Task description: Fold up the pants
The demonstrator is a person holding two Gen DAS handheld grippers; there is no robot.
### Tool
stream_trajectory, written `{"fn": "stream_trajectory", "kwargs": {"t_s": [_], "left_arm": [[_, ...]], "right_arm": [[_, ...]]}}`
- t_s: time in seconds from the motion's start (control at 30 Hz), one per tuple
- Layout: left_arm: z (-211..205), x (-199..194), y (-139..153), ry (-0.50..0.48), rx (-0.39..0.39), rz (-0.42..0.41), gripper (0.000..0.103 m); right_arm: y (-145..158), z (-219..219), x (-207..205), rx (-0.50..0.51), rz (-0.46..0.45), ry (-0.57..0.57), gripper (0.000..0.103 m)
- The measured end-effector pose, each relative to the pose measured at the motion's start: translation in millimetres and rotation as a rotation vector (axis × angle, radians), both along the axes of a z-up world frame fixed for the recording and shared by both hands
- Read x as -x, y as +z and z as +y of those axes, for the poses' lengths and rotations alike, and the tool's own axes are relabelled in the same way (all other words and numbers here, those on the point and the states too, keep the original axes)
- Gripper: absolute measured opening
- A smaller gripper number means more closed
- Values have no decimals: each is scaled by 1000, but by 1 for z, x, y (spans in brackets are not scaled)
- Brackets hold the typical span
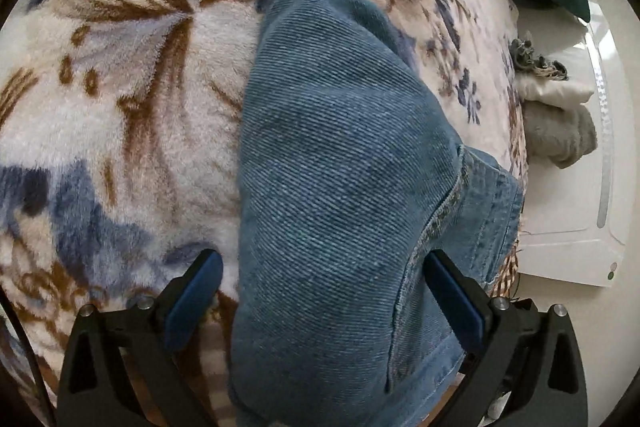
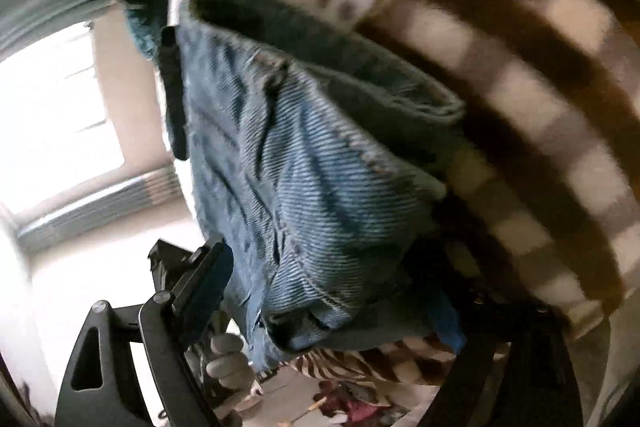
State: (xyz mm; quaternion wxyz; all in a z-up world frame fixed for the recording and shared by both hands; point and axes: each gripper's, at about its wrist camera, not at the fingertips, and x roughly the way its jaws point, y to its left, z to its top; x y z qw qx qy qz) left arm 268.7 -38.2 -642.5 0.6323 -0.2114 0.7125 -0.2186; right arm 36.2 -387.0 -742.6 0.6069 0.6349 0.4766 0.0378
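Jeans between both grippers over the bed, fold still to be made.

From the left wrist we see our left gripper [image 1: 322,281] with its blue-padded jaws wide apart, the denim pants [image 1: 340,167] running between them without being pinched and stretching away over the floral fleece blanket [image 1: 120,87]; we judge the open jaws straddle the leg to line up a grip. Folded towels [image 1: 560,123] sit at the bed's far edge. From the right wrist, blurred, our right gripper [image 2: 332,291] also stands apart around a bunched, lifted portion of the pants [image 2: 304,187], beside a striped cover [image 2: 540,87]; whether either pad touches the cloth we cannot tell.
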Motion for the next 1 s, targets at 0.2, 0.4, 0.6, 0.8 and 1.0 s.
{"fn": "stream_trajectory", "kwargs": {"t_s": [0.2,0.4,0.6,0.8,1.0], "left_arm": [[4,2,0,-3,14,1,103],[1,2,-2,-22,-1,4,103],[1,0,-2,-8,15,11,101],[-3,4,15,-41,27,-69,56],[1,6,33,-54,49,-114,35]], "right_arm": [[23,10,-21,70,-31,33,92],[6,18,-29,169,52,132,87],[10,21,-44,101,-18,54,90],[2,34,-54,151,28,38,72],[35,46,-59,243,14,9,49]]}}
